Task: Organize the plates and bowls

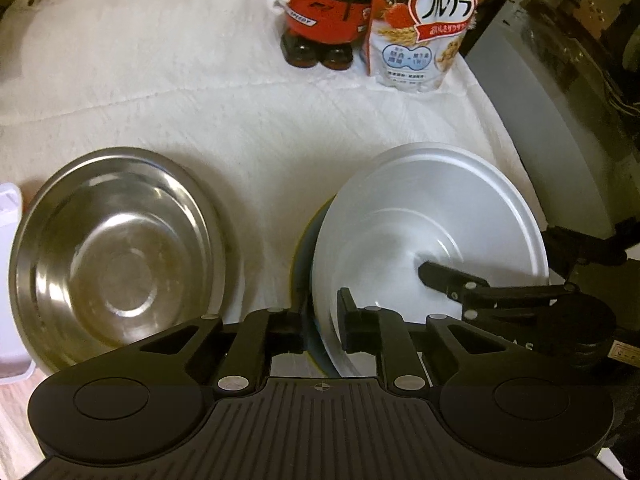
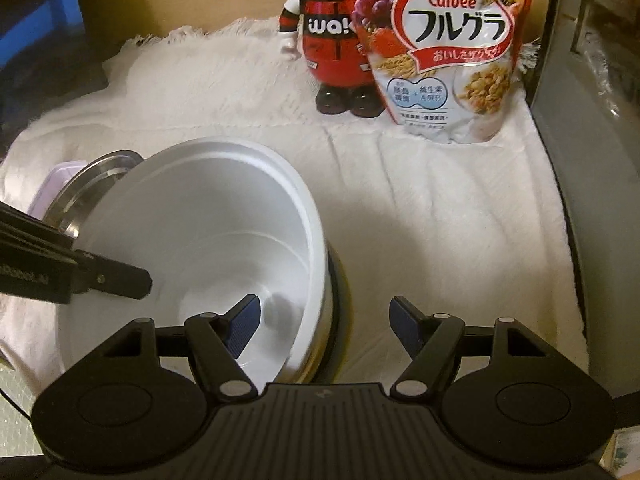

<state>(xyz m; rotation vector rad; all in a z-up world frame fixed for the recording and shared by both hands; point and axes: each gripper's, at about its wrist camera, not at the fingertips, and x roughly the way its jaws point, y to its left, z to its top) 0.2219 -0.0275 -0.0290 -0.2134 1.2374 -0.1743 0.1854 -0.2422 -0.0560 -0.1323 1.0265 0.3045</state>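
A white bowl [image 1: 420, 216] [image 2: 208, 220] sits tilted on a dark dish [image 1: 304, 240] [image 2: 340, 320] on the white cloth. My left gripper [image 1: 320, 332] is shut on the white bowl's near rim, one finger inside and one outside, with the dark dish's edge right beside it. My right gripper [image 2: 324, 324] stands open astride the bowl's right wall: its left finger [image 2: 244, 328] is inside and its right finger [image 2: 404, 328] outside, and neither pad presses. The left wrist view shows that inner finger [image 1: 444, 278] in the bowl. An empty steel bowl [image 1: 116, 256] [image 2: 92, 184] lies to the left.
A red toy figure [image 2: 332, 40] and a cereal bag [image 2: 444, 60] stand at the back of the white cloth [image 2: 440, 220]. A grey appliance [image 2: 592, 160] walls off the right side. A pale lilac container [image 1: 10, 280] sits beyond the steel bowl at far left.
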